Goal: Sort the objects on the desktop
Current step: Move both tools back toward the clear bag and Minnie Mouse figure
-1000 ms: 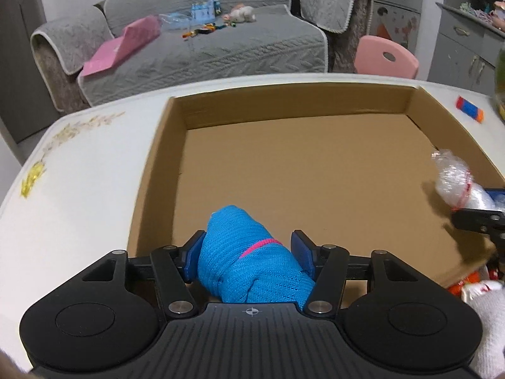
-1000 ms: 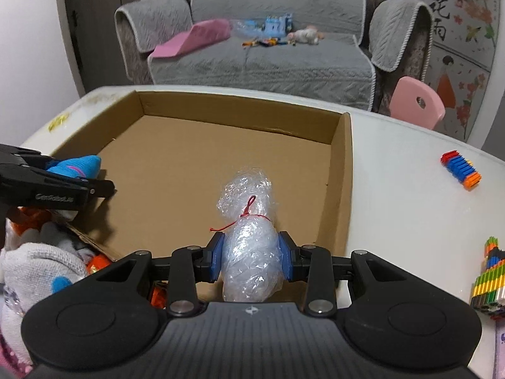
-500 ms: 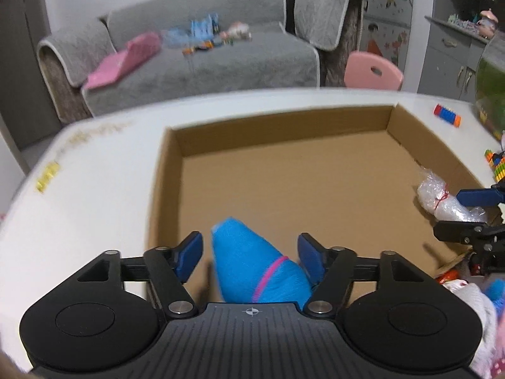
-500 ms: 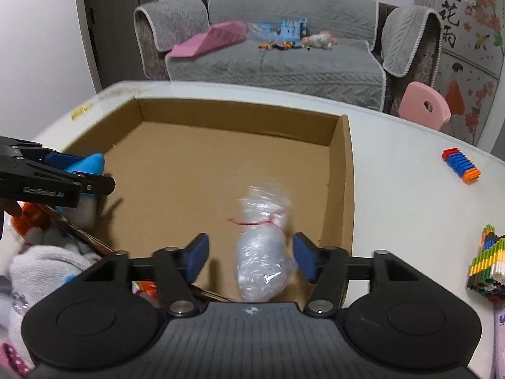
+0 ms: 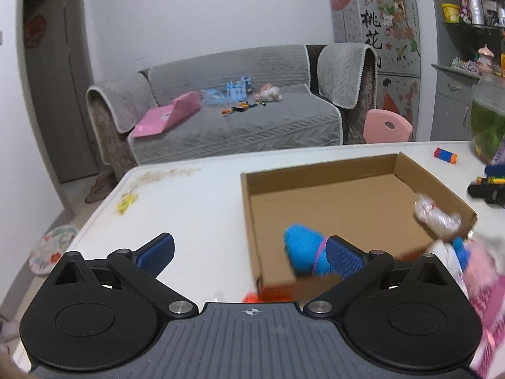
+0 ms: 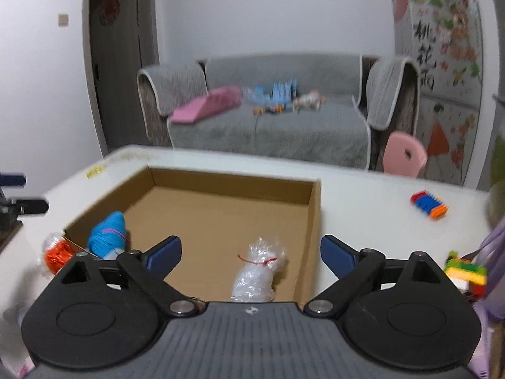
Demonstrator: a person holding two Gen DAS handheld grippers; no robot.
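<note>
A shallow cardboard box (image 5: 331, 170) (image 6: 233, 183) sits on the white table. A blue knitted roll with a pink band (image 5: 306, 249) (image 6: 107, 230) lies in its near left corner. A clear plastic bundle tied with red string (image 5: 437, 216) (image 6: 258, 268) lies in its near right part. My left gripper (image 5: 249, 252) is open and empty, pulled back above the table left of the box. My right gripper (image 6: 251, 252) is open and empty, above and behind the plastic bundle.
An orange mesh item (image 6: 56, 254) lies outside the box's near left corner. A red-blue-orange block toy (image 6: 429, 203) (image 5: 445, 154) lies on the table to the right. Green-yellow blocks (image 6: 465, 270) and pink-white soft things (image 5: 473, 262) lie near the front edge.
Both grippers opened and let go of the blue roll and the plastic bundle, which now lie in the box. Both grippers have pulled back and up; the left one shifted left.
</note>
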